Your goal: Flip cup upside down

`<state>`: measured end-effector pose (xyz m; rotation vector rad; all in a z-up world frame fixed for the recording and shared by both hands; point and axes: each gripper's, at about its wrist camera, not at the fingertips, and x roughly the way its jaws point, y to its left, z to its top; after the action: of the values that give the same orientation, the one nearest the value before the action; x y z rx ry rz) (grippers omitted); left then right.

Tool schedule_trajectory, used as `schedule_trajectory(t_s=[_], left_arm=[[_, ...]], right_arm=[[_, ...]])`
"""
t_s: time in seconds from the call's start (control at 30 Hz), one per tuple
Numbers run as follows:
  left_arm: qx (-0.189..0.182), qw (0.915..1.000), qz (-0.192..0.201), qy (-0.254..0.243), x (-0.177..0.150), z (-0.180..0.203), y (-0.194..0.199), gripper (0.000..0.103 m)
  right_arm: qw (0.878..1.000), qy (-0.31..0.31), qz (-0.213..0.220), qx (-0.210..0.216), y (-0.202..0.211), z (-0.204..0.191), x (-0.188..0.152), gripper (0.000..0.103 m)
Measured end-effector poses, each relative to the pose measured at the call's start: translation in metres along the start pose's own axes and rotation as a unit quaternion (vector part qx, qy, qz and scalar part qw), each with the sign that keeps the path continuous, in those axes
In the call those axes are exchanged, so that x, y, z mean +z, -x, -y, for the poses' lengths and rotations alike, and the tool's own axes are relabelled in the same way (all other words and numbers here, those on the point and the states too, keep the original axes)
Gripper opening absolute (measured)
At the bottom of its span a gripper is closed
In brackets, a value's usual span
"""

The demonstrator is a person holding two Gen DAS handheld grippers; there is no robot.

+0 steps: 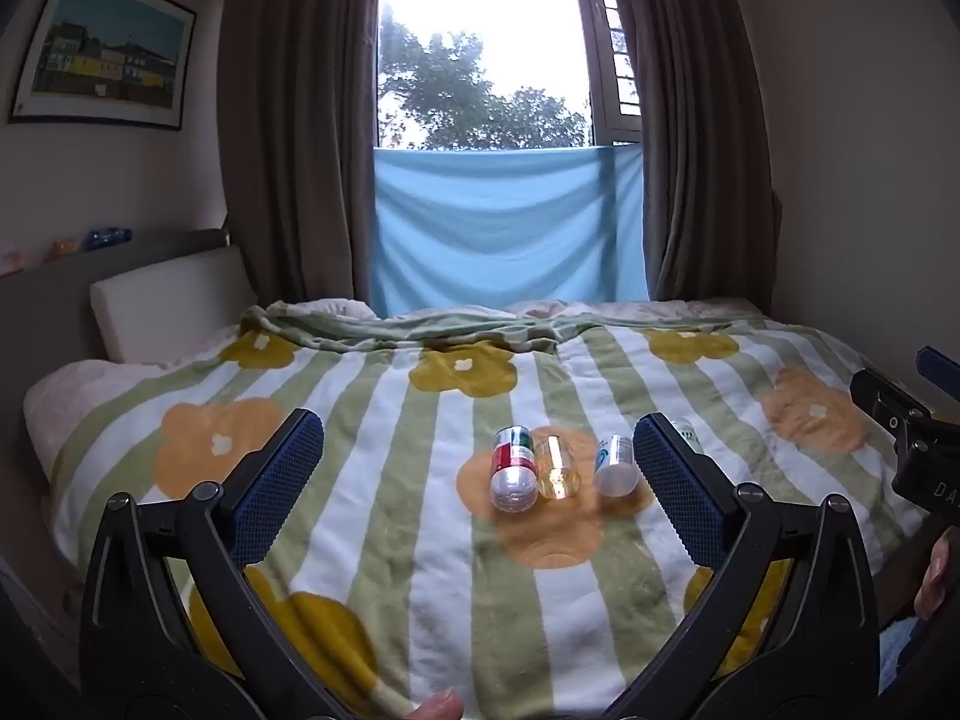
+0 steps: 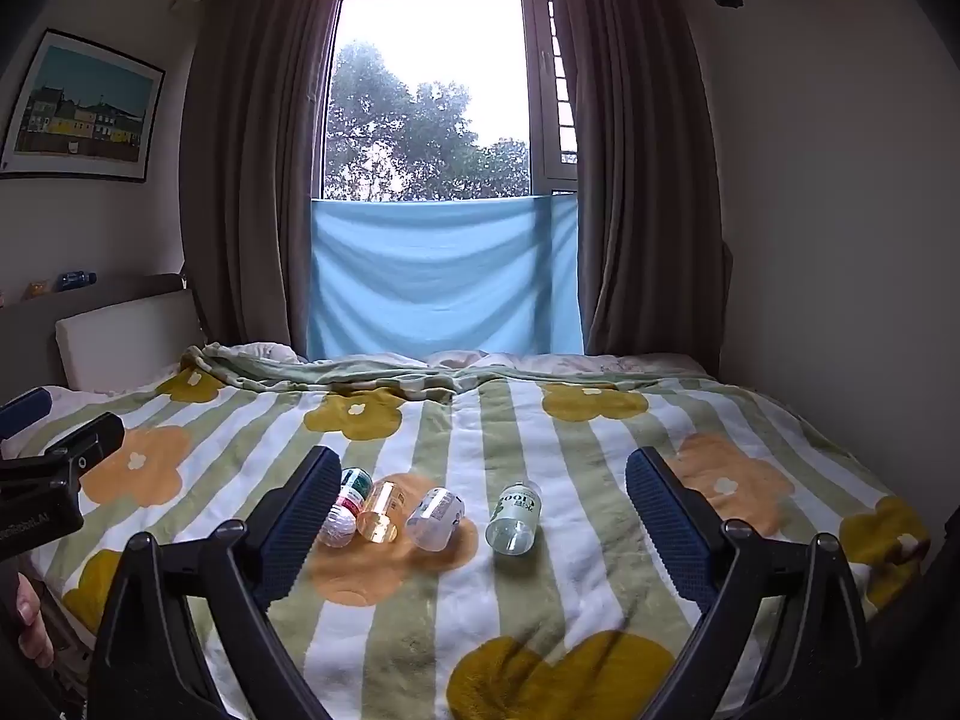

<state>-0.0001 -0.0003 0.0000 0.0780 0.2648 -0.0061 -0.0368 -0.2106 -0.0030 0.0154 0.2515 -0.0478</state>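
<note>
Several small containers lie on their sides in a row on the flowered blanket [image 1: 432, 588]: a red-and-green labelled bottle [image 1: 513, 474], an amber cup [image 1: 557, 468], a clear blue-printed cup [image 1: 615, 465] and a clear green-lettered bottle [image 2: 514, 517], half hidden behind my left gripper's right finger in the left wrist view. In the right wrist view I see the red-green bottle [image 2: 345, 507], amber cup [image 2: 380, 510] and clear cup [image 2: 435, 517]. My left gripper [image 1: 478, 450] is open and empty, short of the row. My right gripper [image 2: 483, 483] is open and empty, also short of it.
The blanket [image 2: 456, 600] covers a bed against a curtained window with a blue cloth [image 1: 507, 228]. A white headboard cushion [image 1: 171, 306] stands at the left. The right gripper's body shows at the left view's right edge [image 1: 918, 438]; the left gripper's body at the right view's left edge [image 2: 48, 480].
</note>
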Motion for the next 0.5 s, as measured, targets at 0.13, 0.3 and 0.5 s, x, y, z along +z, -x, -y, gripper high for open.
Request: schedule_trajectory(t_s=[0.13,0.3,0.5], left_arm=[[-0.006,0.9999,0.002,0.013,0.0,-0.002,0.001,0.103],[-0.007,0.9999,0.014,0.007,0.001,0.007,0.004,0.103],[-0.014,0.9996,0.02,0.012,0.002,-0.003,0.008,0.103]], right_arm=[[1.0,0.003,-0.006,0.0,-0.001,0.001,0.0,0.095],[1.0,0.006,0.003,-0.002,0.0,0.001,0.001,0.095],[1.0,0.005,0.001,-0.002,-0.001,0.002,0.001,0.095]])
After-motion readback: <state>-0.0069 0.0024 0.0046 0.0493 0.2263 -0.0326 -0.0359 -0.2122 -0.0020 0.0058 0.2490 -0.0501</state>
